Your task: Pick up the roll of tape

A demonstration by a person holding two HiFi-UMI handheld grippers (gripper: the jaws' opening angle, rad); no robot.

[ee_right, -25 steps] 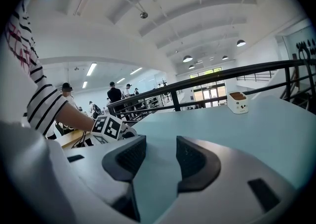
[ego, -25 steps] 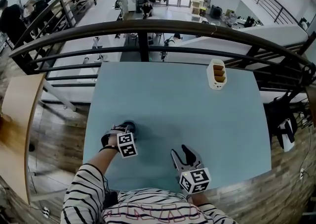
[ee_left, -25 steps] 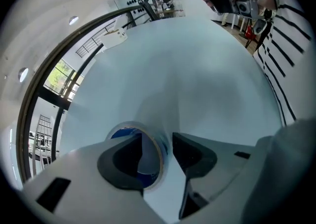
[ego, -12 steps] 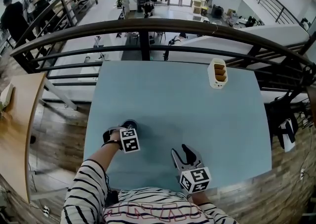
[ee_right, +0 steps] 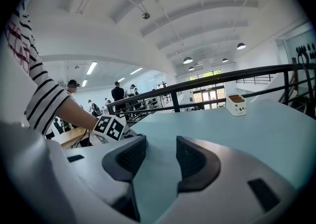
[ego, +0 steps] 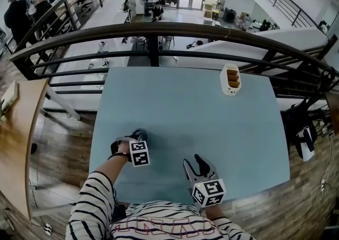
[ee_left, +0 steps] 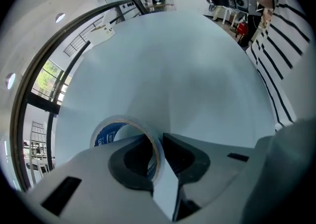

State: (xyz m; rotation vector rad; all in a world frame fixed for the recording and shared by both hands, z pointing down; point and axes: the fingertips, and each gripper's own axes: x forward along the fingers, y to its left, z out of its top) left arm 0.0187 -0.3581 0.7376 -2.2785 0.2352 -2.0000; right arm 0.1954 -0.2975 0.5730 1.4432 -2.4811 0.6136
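Note:
The roll of tape, clear with a blue core, lies flat on the light blue table at its front left. My left gripper points steeply down onto it. One jaw is inside the ring and the other outside, and they have just been closing on the roll's wall, which sits pinched between the pads. In the head view, the left gripper covers most of the tape. My right gripper rests near the table's front edge, open with nothing between its fingers.
A small white holder with brown contents stands at the table's far right. A dark curved railing runs behind the table. Beyond it, people stand on the floor below at the far left.
My left gripper has shifted slightly over the tape roll. The right gripper has not moved. People in the background have moved about.

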